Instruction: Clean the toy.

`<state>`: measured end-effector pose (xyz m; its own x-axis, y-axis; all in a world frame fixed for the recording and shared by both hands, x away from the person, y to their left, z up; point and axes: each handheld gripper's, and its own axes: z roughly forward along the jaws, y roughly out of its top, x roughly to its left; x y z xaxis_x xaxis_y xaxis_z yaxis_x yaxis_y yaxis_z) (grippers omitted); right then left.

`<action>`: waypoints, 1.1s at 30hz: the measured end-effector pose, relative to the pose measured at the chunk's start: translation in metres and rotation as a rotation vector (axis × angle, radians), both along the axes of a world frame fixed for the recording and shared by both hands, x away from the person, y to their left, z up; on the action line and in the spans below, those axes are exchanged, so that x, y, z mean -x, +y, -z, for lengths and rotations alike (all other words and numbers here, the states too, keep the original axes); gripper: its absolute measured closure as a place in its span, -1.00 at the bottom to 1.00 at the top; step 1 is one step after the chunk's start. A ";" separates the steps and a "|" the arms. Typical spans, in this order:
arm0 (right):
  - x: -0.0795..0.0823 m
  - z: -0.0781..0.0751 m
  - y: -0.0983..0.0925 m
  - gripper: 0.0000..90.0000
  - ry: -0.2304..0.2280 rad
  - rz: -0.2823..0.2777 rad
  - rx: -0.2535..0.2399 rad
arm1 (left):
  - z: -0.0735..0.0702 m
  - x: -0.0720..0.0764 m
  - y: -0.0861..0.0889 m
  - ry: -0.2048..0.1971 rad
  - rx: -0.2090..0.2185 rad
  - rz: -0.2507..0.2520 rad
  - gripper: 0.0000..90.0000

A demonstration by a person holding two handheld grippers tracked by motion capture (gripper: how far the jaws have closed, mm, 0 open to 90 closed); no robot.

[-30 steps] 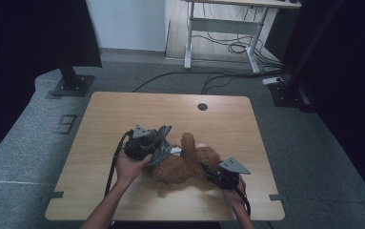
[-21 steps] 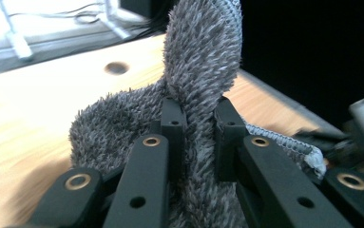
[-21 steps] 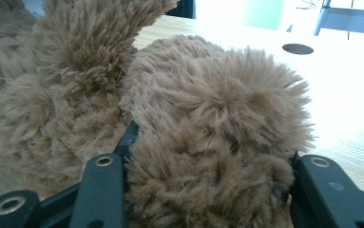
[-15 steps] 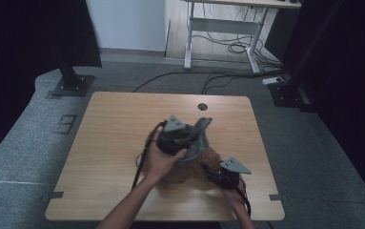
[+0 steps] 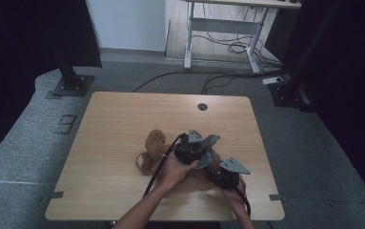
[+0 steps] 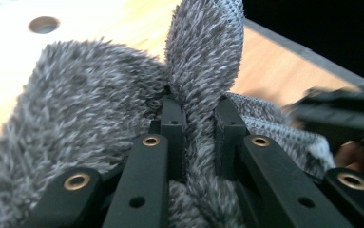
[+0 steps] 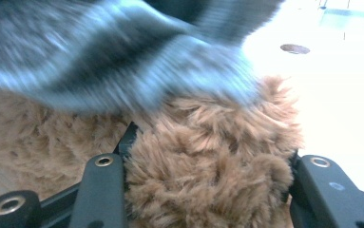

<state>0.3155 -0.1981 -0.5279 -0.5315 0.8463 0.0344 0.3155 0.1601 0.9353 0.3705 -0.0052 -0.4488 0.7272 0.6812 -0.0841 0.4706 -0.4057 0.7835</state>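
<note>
A brown plush bear (image 5: 152, 144) lies on the wooden table (image 5: 118, 114), its head to the left. My left gripper (image 5: 200, 149) hovers over the bear's right part and is shut on a fold of grey fuzzy knit cloth (image 6: 203, 61), which sticks up between the jaws of the left gripper (image 6: 196, 102). My right gripper (image 5: 224, 172) sits near the table's front right. In the right gripper view its jaws are shut on a thick tuft of the bear's brown fur (image 7: 208, 166), with the right gripper (image 7: 210, 147) under the blurred grey cloth (image 7: 122, 61).
A round cable hole (image 5: 202, 106) sits near the table's far edge. Black cables trail from both grippers toward the front edge. Grey carpet, stand bases (image 5: 70, 86) and a white desk frame (image 5: 218, 28) lie beyond the table.
My left gripper has moved to the right across the bear with the grey cloth in it, and the bear's head now shows at the left. The right gripper has stayed put.
</note>
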 end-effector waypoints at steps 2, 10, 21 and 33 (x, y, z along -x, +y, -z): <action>0.000 0.000 0.000 0.09 0.000 -0.002 -0.004 | 0.000 -0.001 0.009 0.009 0.016 -0.011 0.73; -0.001 -0.001 0.002 0.08 -0.003 0.000 -0.006 | -0.013 -0.005 0.070 -0.017 0.067 -0.111 0.72; -0.001 0.000 0.002 0.09 -0.007 0.006 -0.009 | -0.011 -0.019 0.124 0.047 0.110 -0.214 0.72; -0.001 0.000 0.002 0.08 -0.010 0.006 -0.004 | -0.008 -0.001 0.040 0.042 0.076 -0.029 0.72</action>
<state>0.3160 -0.1960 -0.5279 -0.5266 0.8495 0.0323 0.3073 0.1548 0.9389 0.3717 0.0345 -0.4405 0.7022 0.6923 -0.1664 0.5146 -0.3319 0.7906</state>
